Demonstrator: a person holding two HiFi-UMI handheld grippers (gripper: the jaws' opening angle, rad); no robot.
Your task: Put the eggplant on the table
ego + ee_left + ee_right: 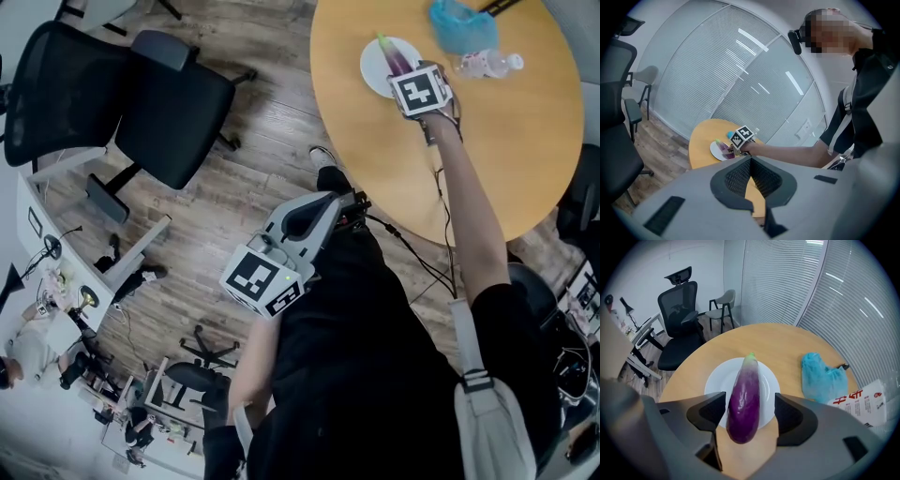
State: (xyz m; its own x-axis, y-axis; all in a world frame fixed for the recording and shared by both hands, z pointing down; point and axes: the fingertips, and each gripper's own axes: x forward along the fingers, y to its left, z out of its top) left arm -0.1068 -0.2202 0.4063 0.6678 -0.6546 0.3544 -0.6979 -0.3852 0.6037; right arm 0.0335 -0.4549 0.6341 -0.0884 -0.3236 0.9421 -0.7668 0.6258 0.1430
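Observation:
A purple eggplant (743, 404) with a pale green tip lies lengthwise on a white plate (717, 380), its dark end reaching past the near rim. My right gripper (750, 411) points steeply down over it, jaws open on either side of the eggplant, with a gap showing on the right side. In the head view that gripper (405, 70) is at the plate (375, 70) on the round wooden table (487, 159). My left gripper (342, 202) hangs by the person's lap, off the table, shut and holding nothing.
A crumpled blue cloth (461, 26) and a plastic bottle (487, 64) lie just beyond the plate. A paper with red print (862, 401) sits at the right. A black office chair (141, 103) stands on the wood floor to the left.

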